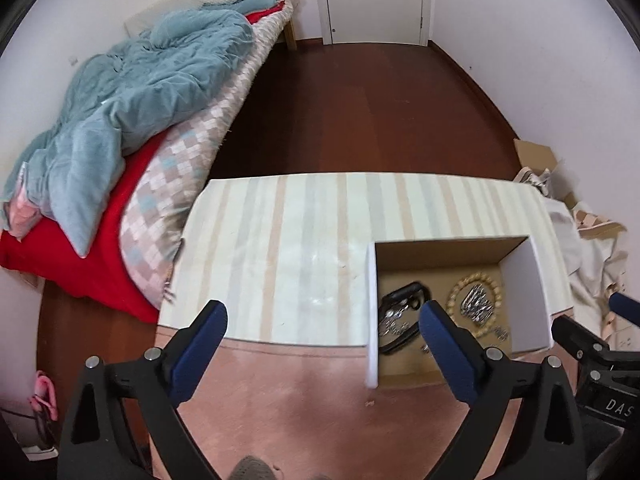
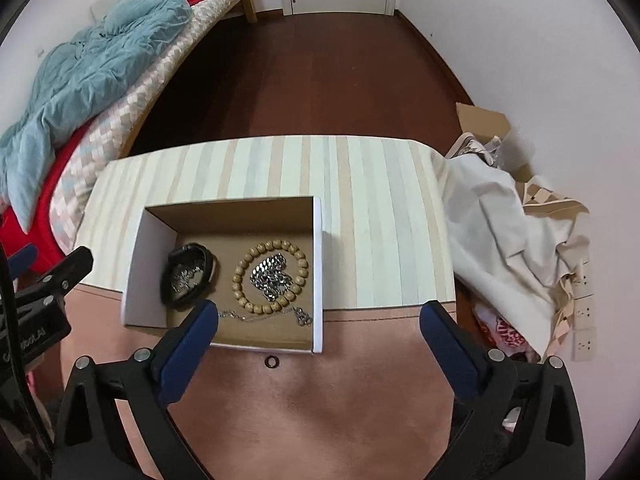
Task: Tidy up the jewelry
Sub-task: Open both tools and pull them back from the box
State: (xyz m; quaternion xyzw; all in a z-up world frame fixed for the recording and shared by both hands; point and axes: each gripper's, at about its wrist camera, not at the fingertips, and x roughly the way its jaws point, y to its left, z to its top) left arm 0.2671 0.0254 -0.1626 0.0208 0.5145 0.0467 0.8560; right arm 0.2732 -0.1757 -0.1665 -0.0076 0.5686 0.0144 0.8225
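Both grippers hover with jaws released over the tabletop; one small ring lies outside the box.

Going left to right, our left gripper (image 1: 322,322) hangs over the bare striped cloth, its jaws spread wide and holding nothing, with the box (image 1: 372,312) off to its right. In the box (image 2: 318,264), a black band (image 2: 188,278) lies at the left, beads (image 2: 270,270) ring a coiled silver chain (image 2: 272,274) at the middle, and a thin chain (image 2: 264,315) runs along the near wall. Our right gripper (image 2: 319,322) is likewise wide open and empty. The ring (image 2: 272,361) sits on the tabletop just outside the box's near wall, between our right jaws and slightly left of centre, so we judge the right hand far nearer for picking it up. It is round, so no axis matters; its flatness may make it slip.
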